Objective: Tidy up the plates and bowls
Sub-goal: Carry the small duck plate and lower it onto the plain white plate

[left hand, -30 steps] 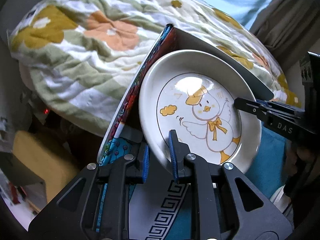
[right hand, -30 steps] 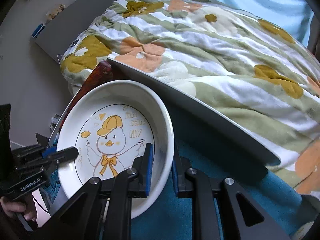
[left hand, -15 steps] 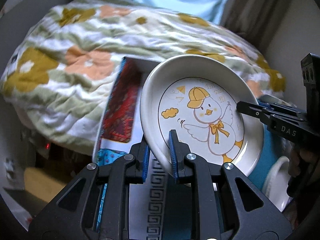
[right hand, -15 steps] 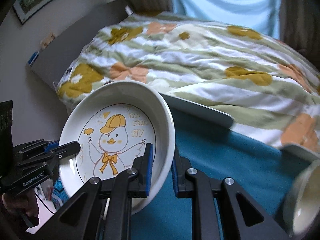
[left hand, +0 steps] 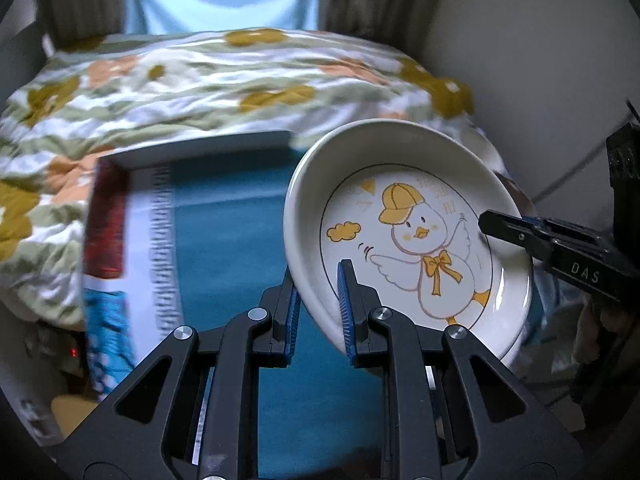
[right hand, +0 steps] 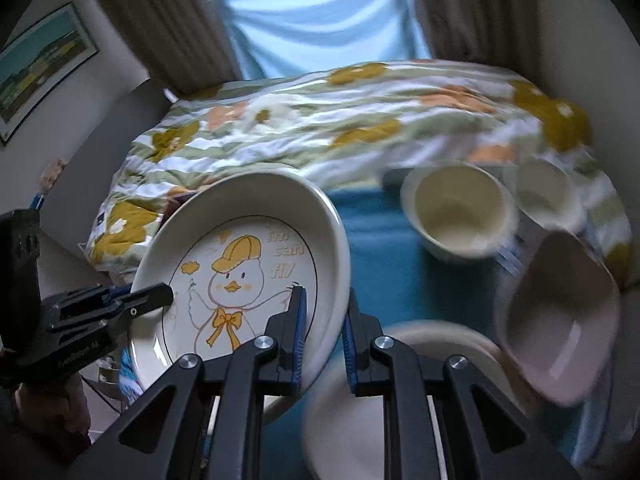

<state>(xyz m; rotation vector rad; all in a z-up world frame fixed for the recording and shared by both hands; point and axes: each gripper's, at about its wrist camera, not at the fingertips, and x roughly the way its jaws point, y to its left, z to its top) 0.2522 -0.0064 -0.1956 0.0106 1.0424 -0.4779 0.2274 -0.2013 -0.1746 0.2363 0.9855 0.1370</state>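
A white plate with a yellow-capped duck drawing is held tilted in the air above the teal tablecloth. My left gripper is shut on its left rim. My right gripper is shut on its right rim; the plate also shows in the right wrist view. In the right wrist view, two cream bowls stand at the back right of the table, a pink square bowl sits at the right, and another cream plate lies under my right gripper.
A bed with a flowered quilt lies just beyond the table. The table's far edge and a patterned cloth border show at left. Curtains and a window are behind the bed.
Both grippers have carried the duck plate to the right over the table. The bowls and the second plate have come into the right wrist view.
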